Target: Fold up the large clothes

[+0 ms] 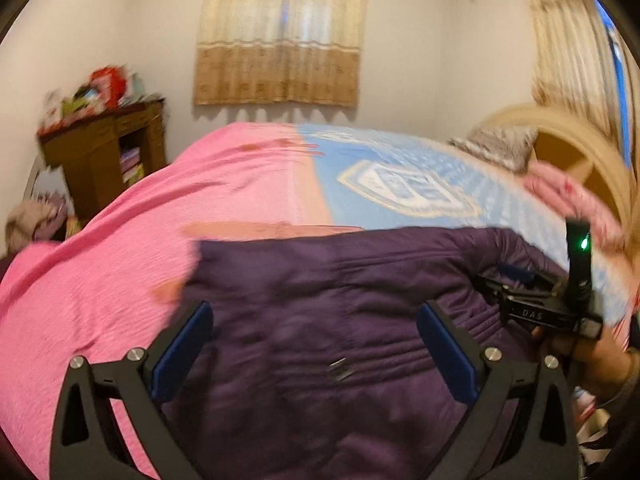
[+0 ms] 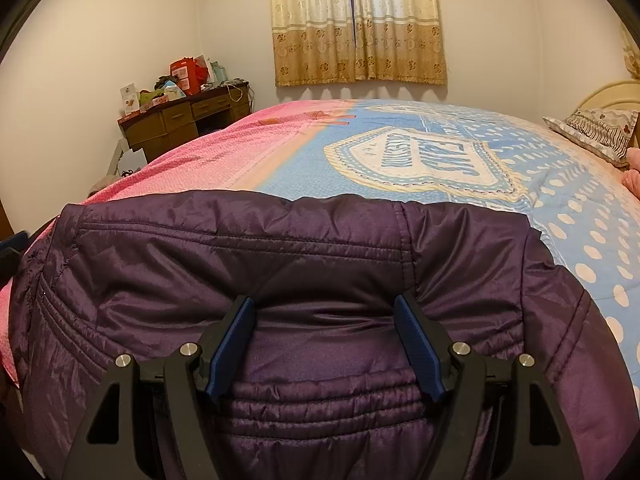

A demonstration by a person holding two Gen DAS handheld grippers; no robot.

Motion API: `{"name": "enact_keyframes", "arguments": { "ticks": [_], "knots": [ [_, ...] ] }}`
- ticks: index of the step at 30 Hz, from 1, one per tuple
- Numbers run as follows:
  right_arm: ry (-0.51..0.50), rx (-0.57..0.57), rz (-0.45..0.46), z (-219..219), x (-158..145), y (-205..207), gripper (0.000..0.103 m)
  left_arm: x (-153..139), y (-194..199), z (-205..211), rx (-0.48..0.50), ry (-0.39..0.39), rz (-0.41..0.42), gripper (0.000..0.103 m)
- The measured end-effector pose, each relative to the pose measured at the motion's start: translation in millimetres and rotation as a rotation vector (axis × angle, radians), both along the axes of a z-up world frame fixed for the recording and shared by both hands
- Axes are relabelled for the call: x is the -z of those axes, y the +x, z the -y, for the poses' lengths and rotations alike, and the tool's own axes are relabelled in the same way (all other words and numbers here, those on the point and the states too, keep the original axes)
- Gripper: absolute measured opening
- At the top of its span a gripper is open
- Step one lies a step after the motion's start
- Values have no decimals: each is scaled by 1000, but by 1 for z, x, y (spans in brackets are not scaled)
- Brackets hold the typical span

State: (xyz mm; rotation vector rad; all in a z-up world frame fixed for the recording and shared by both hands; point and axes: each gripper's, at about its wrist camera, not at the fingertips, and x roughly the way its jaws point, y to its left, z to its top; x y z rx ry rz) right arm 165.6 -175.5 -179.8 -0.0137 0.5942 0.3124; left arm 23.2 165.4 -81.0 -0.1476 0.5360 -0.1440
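Nearest the lens in the right wrist view are the right tongs [image 2: 327, 316], their blue pads [image 2: 234, 344] set apart and pressed into the purple jacket [image 2: 240, 264]. A bunched fold of the fabric sits between the pads, puckered at both tips, so they look clamped on it. The jacket spreads out to both sides of these tongs and ahead of them, ending in a stitched edge. Beyond that edge lies the bed cover [image 2: 560, 184], blue with white dots to the right, pink to the left.

In the left wrist view, which is blurred, the left tongs [image 1: 314, 324] stand wide apart above the jacket [image 1: 320, 280] with nothing gripped; the fabric lies flat under the gap. Off to their right the right tongs [image 1: 496, 284] show from the side, held in a hand [image 1: 592, 356]. Ahead, past the bed, hang curtains [image 1: 280, 40]; a wooden desk [image 1: 104, 148] stands far left.
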Motion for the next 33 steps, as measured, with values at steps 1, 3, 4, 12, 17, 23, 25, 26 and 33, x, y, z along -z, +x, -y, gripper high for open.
{"name": "enact_keyframes", "arguments": {
  "ticks": [1, 3, 4, 12, 17, 23, 25, 26, 33],
  "knots": [
    [3, -3, -2, 0, -1, 0, 73, 3, -4, -13, -9, -27, -18, 103],
    [33, -24, -26, 4, -7, -1, 75, 16, -13, -42, -23, -87, -70, 103],
    [39, -29, -42, 5, -12, -2, 77, 24, -16, -54, -30, -123, -96, 103],
    [118, -41, 22, -14, -41, -42, 82, 81, -23, -89, 89, -538, -182, 101],
    [60, -116, 90, -35, -38, -60, 83, 94, -7, -65, 191, -572, -217, 87],
    [-33, -99, 3, -37, -10, -43, 85, 114, 9, -63, 182, -609, -201, 86],
    [-50, -90, 18, -39, -11, -46, 86, 114, 11, -60, 251, -671, -190, 54],
    [-68, -84, 7, -41, -12, -46, 86, 115, 11, -59, 258, -697, -186, 53],
    [-69, -67, -44, -46, -22, -51, 87, 118, 7, -68, 251, -692, -155, 57]
  ]
}}
